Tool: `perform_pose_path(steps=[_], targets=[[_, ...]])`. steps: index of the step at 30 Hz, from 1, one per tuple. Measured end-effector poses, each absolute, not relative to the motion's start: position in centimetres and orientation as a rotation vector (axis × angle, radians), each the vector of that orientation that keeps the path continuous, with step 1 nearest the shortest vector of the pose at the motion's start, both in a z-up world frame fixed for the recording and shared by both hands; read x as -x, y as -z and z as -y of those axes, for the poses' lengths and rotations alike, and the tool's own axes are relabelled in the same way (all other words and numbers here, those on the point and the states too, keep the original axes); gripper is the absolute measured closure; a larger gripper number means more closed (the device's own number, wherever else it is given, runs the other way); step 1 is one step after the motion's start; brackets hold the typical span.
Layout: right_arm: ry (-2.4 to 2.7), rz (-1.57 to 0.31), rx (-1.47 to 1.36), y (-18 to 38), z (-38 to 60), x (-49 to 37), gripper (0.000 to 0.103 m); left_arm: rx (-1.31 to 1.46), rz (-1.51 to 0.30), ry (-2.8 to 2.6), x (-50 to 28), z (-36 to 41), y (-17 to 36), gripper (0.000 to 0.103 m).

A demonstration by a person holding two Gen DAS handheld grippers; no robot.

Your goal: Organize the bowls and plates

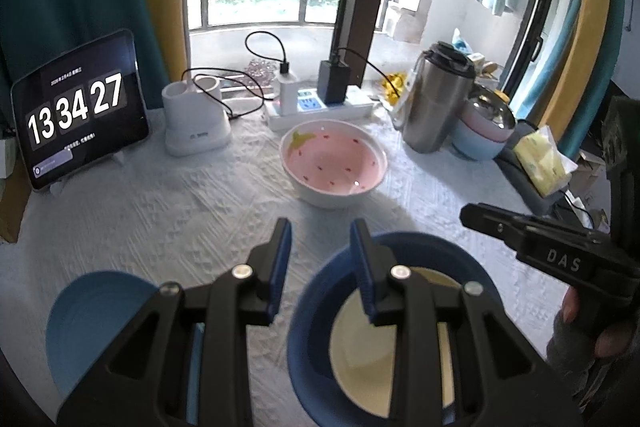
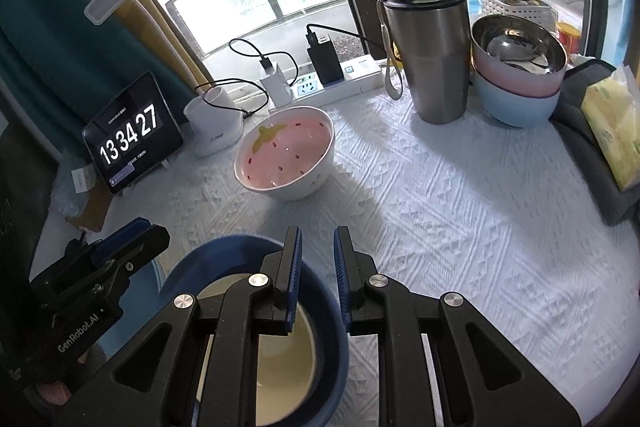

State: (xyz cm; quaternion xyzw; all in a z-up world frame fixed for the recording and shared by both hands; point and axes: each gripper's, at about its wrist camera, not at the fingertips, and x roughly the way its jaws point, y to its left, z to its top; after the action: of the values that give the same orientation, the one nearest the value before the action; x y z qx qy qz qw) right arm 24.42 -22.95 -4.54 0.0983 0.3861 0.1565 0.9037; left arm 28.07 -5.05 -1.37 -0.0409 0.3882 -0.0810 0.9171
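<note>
Two grippers hung over the near edge of the bench (image 2: pixel 440 207), both tilted down toward it. Furthest left lay a pale blue dish (image 1: pixel 92 315), close under the left gripper (image 1: pixel 320 231), whose jaws stood apart with only cloth showing between them. Just right of that gap sat the dark blue bowl (image 1: pixel 320 307) with a cream dish (image 1: pixel 400 339) nested inside. It lay between my two hands, and each gripper's inner finger overlapped its rim in that gripper's own view. The right gripper (image 2: pixel 317 239) was on the bowl's other side, its jaws narrowly parted and holding nothing.

Straight ahead of both, well apart from the nested pair, stood the pink strawberry bowl (image 1: pixel 334 167), upright, with bare cloth all the way to it. I judged either hand could reach it, the left slightly better lined up.

Behind it ran a power strip (image 1: pixel 320 107). To the right, a steel tumbler (image 2: pixel 430 59) and stacked bowls (image 2: pixel 516 83) crowded the far corner.
</note>
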Motion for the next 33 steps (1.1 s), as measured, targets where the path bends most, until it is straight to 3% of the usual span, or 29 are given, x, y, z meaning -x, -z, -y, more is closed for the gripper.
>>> perform_pose_path(steps=[27,33], targets=[[-0.345,-0.849,-0.148,5.4,21.2,-32.4,0.085,0.09,-0.877,0.157,-35.8,3.5,4.2,0.071],[-0.348,-0.87,-0.157,5.9,21.1,-34.6,0.077,0.11,-0.924,0.171,-37.7,3.0,5.0,0.071]])
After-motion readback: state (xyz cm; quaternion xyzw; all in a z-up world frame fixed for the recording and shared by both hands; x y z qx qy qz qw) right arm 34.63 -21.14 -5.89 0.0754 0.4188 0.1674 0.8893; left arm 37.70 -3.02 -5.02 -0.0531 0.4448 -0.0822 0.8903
